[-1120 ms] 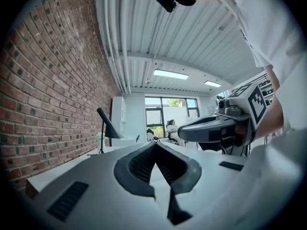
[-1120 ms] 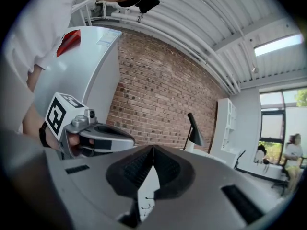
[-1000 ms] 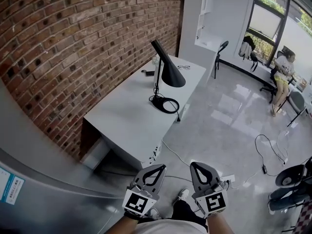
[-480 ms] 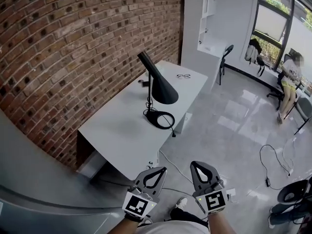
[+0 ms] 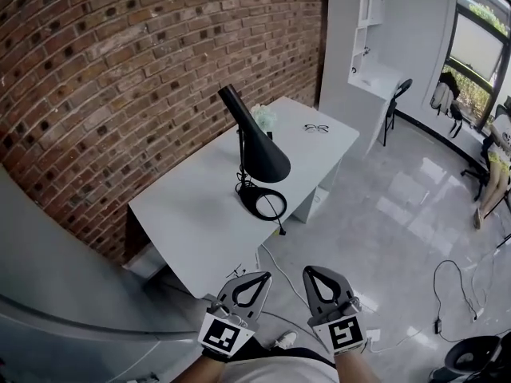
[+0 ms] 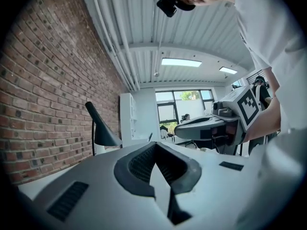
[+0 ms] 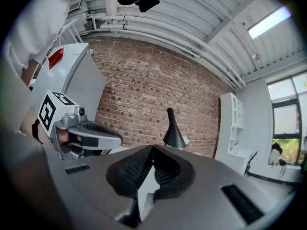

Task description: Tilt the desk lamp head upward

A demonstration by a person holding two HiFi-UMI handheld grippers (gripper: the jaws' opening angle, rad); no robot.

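Observation:
A black desk lamp point(image 5: 257, 152) stands on the white desk point(image 5: 192, 214), its cone head pointing down over a ring base point(image 5: 263, 203). Both grippers hang low at the front, well short of the desk and apart from the lamp. My left gripper point(image 5: 264, 276) is shut with nothing in it. My right gripper point(image 5: 307, 270) is also shut and empty. The left gripper view has the lamp point(image 6: 99, 130) far off at left beyond its closed tips point(image 6: 156, 145). In the right gripper view the lamp point(image 7: 173, 131) stands ahead above its closed tips point(image 7: 152, 150).
A brick wall point(image 5: 120, 70) backs the desk. Glasses point(image 5: 316, 128) and a small plant point(image 5: 263, 118) lie at the desk's far end. The lamp's cable point(image 5: 275, 262) runs onto the grey floor. A white shelf point(image 5: 375, 70), a chair point(image 5: 397, 94) and a seated person point(image 5: 499, 162) are at right.
The head view has shifted, so the desk and lamp now sit nearer and more central. Both grippers stay shut and side by side at the bottom.

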